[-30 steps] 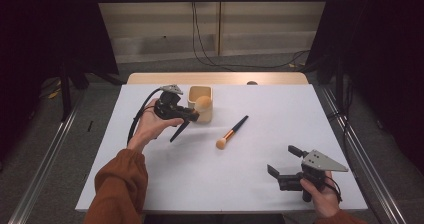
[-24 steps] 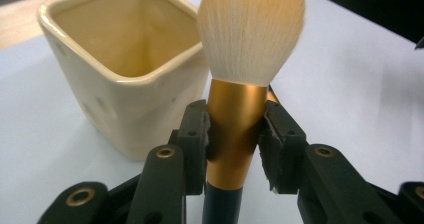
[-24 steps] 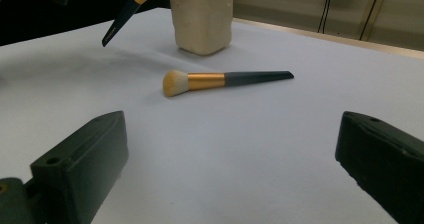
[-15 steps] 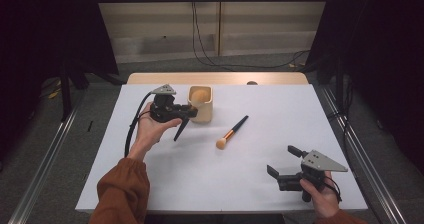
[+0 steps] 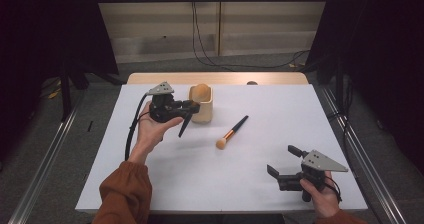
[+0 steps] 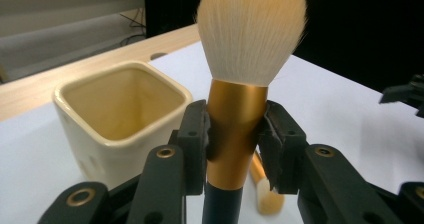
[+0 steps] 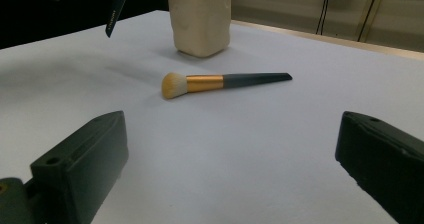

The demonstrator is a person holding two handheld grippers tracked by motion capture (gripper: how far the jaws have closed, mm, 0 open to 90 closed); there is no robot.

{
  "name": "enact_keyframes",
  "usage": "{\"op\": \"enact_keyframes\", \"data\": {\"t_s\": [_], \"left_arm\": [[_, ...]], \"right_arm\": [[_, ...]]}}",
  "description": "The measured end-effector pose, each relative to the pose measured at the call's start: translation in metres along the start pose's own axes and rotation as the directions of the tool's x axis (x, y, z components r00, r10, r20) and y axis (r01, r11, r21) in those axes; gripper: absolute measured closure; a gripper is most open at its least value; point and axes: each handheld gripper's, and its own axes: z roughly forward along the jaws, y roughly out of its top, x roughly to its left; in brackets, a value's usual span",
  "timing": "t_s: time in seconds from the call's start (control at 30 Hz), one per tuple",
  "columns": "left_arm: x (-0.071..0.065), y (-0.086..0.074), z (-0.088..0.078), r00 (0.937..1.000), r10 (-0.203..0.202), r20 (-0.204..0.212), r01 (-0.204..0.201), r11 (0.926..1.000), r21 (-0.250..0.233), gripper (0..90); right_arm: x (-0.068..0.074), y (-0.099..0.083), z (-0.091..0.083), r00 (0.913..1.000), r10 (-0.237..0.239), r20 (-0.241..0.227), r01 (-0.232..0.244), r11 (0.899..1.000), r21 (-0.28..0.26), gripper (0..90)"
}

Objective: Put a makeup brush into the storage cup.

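Note:
My left gripper (image 5: 190, 104) is shut on a large makeup brush (image 6: 235, 129), its pads clamped on the gold ferrule. The brush's cream bristles (image 5: 201, 91) hang over a cream square cup (image 5: 205, 112), and its dark handle (image 5: 184, 126) slants down toward the table. In the left gripper view the cup (image 6: 117, 111) stands just left of the jaws. A second, smaller brush (image 5: 231, 132) lies flat on the white table (image 5: 300, 114) to the cup's right; it also lies ahead of the right gripper (image 7: 227, 82). My right gripper (image 5: 284, 160) rests open at the near right, nothing between its jaws.
A wooden strip (image 5: 260, 78) runs along the table's far edge. A black cable (image 5: 132, 129) trails from the left gripper down past the person's wrist. The cup (image 7: 200, 16) stands beyond the lying brush in the right gripper view.
The left hand has carried its brush slightly left and back; the bristles now sit over the cup's mouth. The right gripper and the lying brush have not moved.

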Motion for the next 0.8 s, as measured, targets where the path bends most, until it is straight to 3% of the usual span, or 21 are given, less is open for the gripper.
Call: {"op": "enact_keyframes", "data": {"t_s": [0.2, 0.43, 0.57, 0.8], "left_arm": [[0.002, 0.011, -0.001, 0.9999, -0.008, -0.010, 0.007, 0.9984, -0.055, 66.3], [-0.001, 0.022, 0.000, 0.9995, 0.018, -0.026, -0.020, 0.9970, -0.075, 66.2], [-0.006, 0.032, -0.001, 0.9981, 0.051, -0.036, -0.054, 0.9939, -0.096, 66.2], [-0.006, 0.047, -0.004, 0.9985, 0.034, -0.042, -0.039, 0.9908, -0.129, 66.2]], "right_arm": [[0.000, 0.000, 0.000, 1.0000, 0.003, 0.002, -0.003, 1.000, -0.001, 0.2], [0.000, 0.000, 0.000, 1.0000, -0.001, -0.005, 0.001, 1.000, 0.001, 0.2], [0.000, 0.000, 0.000, 1.0000, 0.000, -0.005, 0.000, 1.000, -0.001, 0.2], [0.000, 0.000, 0.000, 1.0000, 0.003, -0.006, -0.003, 1.000, -0.005, 0.2]]}}
